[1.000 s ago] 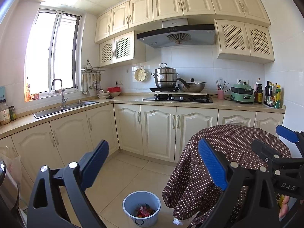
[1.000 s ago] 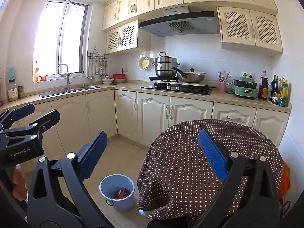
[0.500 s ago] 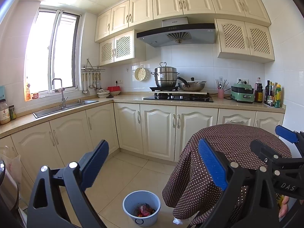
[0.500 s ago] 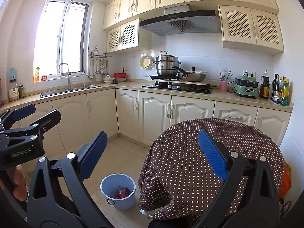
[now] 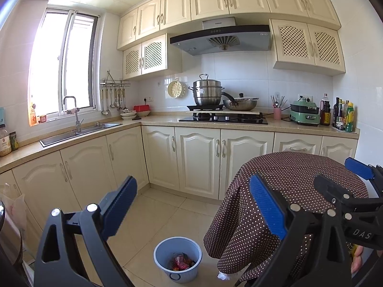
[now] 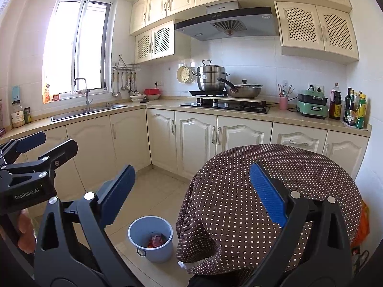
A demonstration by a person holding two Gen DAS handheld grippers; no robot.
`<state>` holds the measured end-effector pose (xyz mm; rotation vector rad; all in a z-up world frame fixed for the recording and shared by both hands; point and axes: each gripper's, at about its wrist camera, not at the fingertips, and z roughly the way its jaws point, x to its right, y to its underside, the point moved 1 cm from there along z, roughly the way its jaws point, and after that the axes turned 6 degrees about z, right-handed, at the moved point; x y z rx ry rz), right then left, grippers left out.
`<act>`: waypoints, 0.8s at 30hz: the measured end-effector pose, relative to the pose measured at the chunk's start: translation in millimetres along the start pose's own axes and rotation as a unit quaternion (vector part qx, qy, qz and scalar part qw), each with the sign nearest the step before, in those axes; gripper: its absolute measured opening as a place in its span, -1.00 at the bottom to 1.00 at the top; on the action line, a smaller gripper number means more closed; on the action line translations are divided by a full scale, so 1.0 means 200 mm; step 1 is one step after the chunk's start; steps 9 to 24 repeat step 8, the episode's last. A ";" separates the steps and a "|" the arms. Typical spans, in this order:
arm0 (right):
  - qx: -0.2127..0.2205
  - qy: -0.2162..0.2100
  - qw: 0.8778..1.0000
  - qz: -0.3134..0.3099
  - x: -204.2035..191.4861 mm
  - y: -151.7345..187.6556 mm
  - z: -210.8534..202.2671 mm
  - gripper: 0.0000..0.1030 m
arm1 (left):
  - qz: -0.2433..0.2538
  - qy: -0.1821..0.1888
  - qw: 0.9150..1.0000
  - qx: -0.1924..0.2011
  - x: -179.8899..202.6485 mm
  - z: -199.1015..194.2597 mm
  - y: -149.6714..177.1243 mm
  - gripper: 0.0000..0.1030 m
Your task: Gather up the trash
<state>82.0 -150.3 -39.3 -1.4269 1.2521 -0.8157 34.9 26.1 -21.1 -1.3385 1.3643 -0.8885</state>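
Note:
A pale blue trash bucket (image 5: 177,258) stands on the tiled floor, left of a round table; red and mixed wrappers (image 5: 180,262) lie inside it. It also shows in the right wrist view (image 6: 150,238) with the wrappers (image 6: 156,240). My left gripper (image 5: 192,205) is open and empty, held high above the floor. My right gripper (image 6: 191,191) is open and empty, above the table's left edge. The table top (image 6: 270,179) with its brown dotted cloth is bare.
Cream cabinets and a counter (image 5: 155,120) run along the left and back walls, with a sink (image 5: 79,134), stove and pots (image 5: 208,95). An orange bag (image 6: 361,224) hangs right of the table. A white scrap (image 6: 183,265) lies on the floor under the cloth edge.
Both views drifted very slightly; the grippers stay open and empty. Nothing else moved.

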 end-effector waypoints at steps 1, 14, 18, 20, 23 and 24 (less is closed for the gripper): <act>-0.001 0.000 1.000 0.001 0.00 0.00 0.00 0.84 | 0.000 0.000 1.000 -0.003 0.00 0.01 0.01 0.82; -0.022 0.002 1.000 0.013 0.05 0.05 0.08 0.84 | 0.001 0.001 1.000 -0.028 0.02 0.11 0.05 0.82; -0.022 0.002 1.000 0.013 0.05 0.05 0.08 0.84 | 0.001 0.001 1.000 -0.028 0.02 0.11 0.05 0.82; -0.022 0.002 1.000 0.013 0.05 0.05 0.08 0.84 | 0.001 0.001 1.000 -0.028 0.02 0.11 0.05 0.82; -0.022 0.002 1.000 0.013 0.05 0.05 0.08 0.84 | 0.001 0.001 1.000 -0.028 0.02 0.11 0.05 0.82; -0.022 0.002 1.000 0.013 0.05 0.05 0.08 0.84 | 0.001 0.001 1.000 -0.028 0.02 0.11 0.05 0.82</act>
